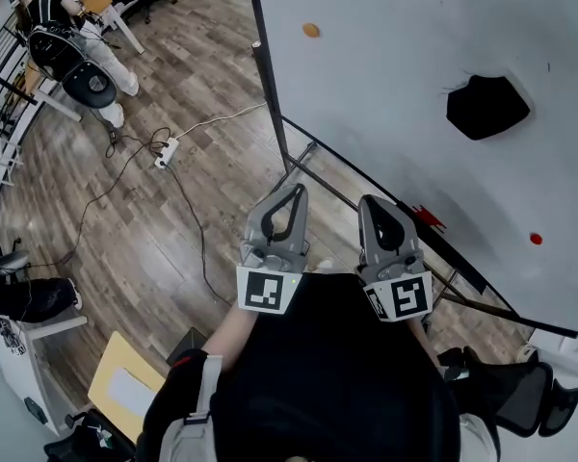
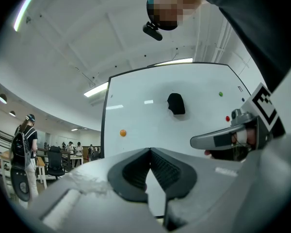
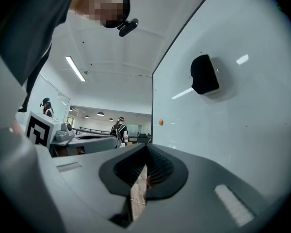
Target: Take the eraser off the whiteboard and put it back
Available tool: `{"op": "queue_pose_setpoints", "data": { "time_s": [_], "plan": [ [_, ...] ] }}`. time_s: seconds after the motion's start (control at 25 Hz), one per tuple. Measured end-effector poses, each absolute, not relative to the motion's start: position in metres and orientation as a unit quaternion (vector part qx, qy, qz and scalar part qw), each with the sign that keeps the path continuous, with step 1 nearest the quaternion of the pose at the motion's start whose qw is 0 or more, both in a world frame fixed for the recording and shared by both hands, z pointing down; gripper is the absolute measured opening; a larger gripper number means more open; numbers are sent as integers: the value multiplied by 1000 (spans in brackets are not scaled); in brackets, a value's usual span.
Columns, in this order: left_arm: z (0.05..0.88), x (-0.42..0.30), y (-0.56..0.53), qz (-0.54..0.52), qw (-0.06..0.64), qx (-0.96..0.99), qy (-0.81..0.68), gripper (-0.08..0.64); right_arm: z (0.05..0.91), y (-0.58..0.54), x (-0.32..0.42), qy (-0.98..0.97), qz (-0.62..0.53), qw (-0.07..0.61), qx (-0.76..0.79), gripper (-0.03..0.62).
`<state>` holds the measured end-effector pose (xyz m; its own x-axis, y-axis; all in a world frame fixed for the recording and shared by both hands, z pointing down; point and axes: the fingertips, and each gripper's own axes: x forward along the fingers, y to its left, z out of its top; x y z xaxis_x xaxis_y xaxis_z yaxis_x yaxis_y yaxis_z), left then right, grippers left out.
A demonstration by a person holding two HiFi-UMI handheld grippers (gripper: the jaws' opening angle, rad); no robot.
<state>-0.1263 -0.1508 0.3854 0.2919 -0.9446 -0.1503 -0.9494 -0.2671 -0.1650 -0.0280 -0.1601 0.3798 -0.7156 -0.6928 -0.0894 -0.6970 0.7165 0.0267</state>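
The black eraser (image 1: pixel 486 106) clings to the whiteboard (image 1: pixel 395 75) at the upper right, well beyond both grippers. It also shows in the left gripper view (image 2: pixel 175 103) and the right gripper view (image 3: pixel 205 74). My left gripper (image 1: pixel 295 192) and right gripper (image 1: pixel 372 202) are held side by side near my body, pointing toward the board's lower edge. Both are shut, with nothing between the jaws. The left gripper's tips (image 2: pixel 149 150) and the right gripper's tips (image 3: pixel 146 147) meet in their own views.
An orange magnet (image 1: pixel 311 30) and a red magnet (image 1: pixel 536 239) sit on the board. The board's stand legs (image 1: pixel 313 157) reach onto the wood floor. A power strip with cables (image 1: pixel 167 152) lies to the left. A person with a backpack (image 1: pixel 63 37) stands far left.
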Motion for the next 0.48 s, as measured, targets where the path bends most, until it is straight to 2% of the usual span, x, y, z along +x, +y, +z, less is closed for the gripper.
{"op": "queue_pose_setpoints", "data": {
  "time_s": [0.48],
  "plan": [
    [385, -106, -160, 20, 126, -815, 566, 3, 384, -167, -28, 920, 17, 33, -391, 2]
  ]
}}
